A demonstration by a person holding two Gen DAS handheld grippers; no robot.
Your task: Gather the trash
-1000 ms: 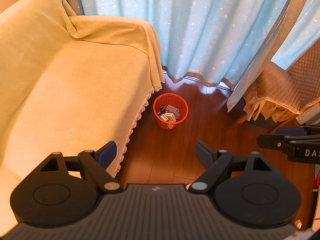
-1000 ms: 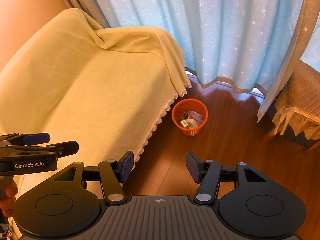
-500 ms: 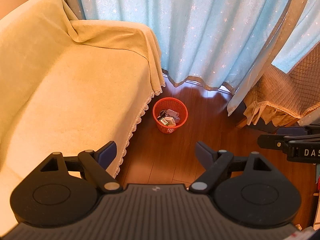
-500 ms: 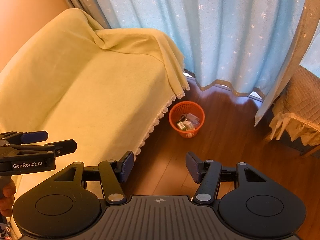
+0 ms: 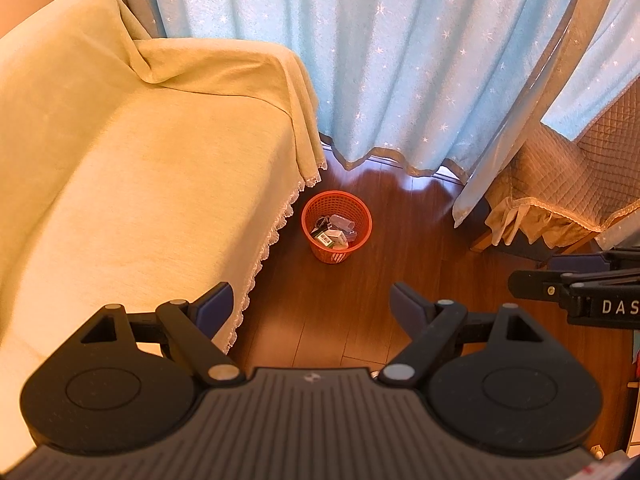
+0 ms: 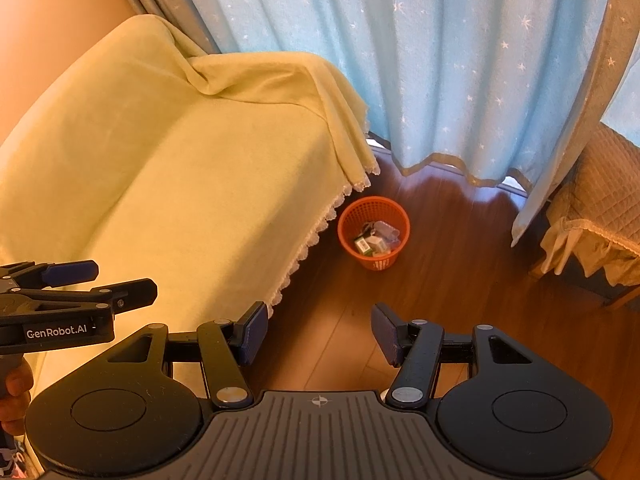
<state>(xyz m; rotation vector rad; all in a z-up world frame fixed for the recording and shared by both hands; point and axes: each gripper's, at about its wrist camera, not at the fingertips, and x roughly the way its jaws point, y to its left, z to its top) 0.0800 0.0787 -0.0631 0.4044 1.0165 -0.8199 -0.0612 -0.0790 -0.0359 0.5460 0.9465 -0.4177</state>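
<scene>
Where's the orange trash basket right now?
The orange trash basket stands on the wooden floor in both wrist views, just off the lace-edged corner of the yellow-covered sofa and in front of the blue star curtain.

Orange basket [image 5: 337, 226], star-patterned blue curtain [image 5: 400, 60]

left gripper [image 5: 311, 307], right gripper [image 6: 316, 334], jaws spread, empty

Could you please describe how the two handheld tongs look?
Both the left tongs and the right tongs are matte black, with round pivot housings, silver rivets, a ribbed grey body and dark blue pads. White lettering marks their sides.
</scene>
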